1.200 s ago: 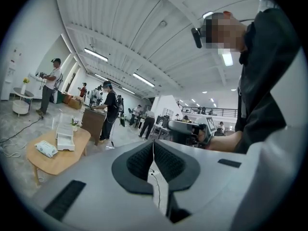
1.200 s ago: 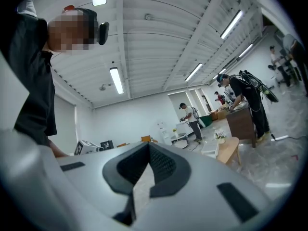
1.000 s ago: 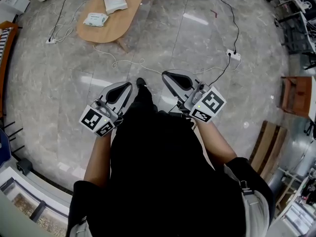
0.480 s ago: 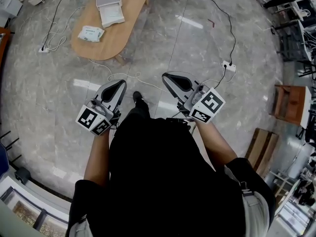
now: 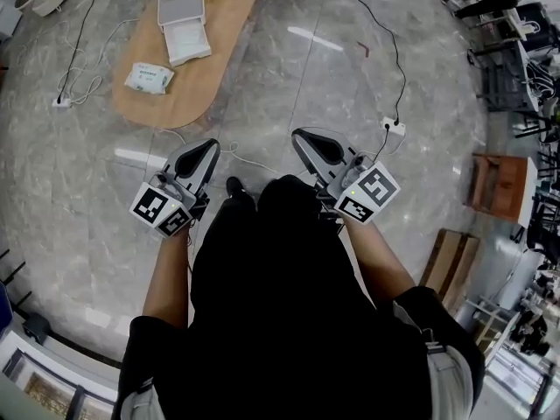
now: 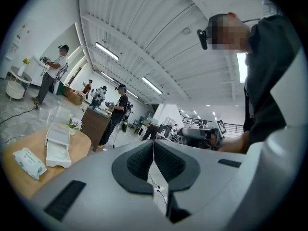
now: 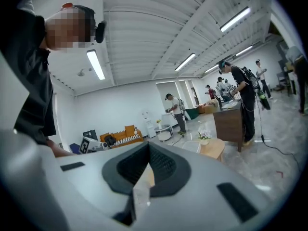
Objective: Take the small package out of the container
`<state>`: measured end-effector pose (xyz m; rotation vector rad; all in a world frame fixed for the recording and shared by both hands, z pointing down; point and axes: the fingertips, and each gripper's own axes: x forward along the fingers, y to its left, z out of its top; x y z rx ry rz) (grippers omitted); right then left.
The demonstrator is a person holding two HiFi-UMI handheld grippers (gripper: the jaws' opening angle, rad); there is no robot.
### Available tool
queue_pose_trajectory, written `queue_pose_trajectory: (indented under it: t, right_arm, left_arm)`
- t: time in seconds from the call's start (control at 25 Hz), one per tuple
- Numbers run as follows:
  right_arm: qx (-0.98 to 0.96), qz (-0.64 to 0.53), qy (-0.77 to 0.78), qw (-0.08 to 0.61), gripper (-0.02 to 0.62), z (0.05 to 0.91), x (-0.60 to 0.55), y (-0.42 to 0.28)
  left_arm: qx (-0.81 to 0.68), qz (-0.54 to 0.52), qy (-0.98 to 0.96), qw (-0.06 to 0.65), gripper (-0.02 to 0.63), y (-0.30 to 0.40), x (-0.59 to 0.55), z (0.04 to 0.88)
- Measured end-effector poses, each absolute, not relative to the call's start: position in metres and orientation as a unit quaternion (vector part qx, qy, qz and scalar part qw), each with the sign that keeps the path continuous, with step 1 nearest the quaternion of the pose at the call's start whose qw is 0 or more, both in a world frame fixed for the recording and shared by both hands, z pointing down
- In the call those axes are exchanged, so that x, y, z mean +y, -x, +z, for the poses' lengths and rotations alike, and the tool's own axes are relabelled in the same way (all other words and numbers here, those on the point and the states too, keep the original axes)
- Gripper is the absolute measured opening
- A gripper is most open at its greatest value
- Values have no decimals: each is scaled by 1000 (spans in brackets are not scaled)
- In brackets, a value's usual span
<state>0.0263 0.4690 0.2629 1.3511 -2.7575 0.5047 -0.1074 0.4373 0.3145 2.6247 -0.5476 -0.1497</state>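
while well short of table (image 5: 213,70) w/ container (image 5: 180,9), white cable (image 5: 258,162) btwn

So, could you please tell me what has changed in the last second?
The person has walked towards the wooden table: in the head view it and the white container on it have slid down and leftwards, showing more tabletop. Nothing was taken hold of or let go. The left gripper and the right gripper stay shut, empty and held out in front.

A polished grey marble floor (image 5: 262,94) lay beneath an oval light-wood desk (image 5: 232,24). Long strip lights (image 7: 96,64) lined the white ribbed ceiling (image 7: 154,28).
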Motion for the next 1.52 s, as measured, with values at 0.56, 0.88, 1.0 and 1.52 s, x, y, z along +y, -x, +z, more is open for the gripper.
queue_pose_trajectory:
  t: [0.56,0.88,1.0,1.52]
  right_arm:
    - [-899,154,-409,-10,11,265,335,-64]
    - [-918,140,-371,-28,11,245,233,-117]
    - [-926,137,-351,-33,11,236,201,-137]
    - [-944,167,-282,-46,11,257,110,-182]
  left_arm:
    - [-236,-48,-945,223,17,74,326,321]
    - [-276,-43,-933,227,18,24,225,314]
    - [-296,-39,-928,224,18,9,192,308]
    - [-366,30,-908,202,18,-16,120,321]
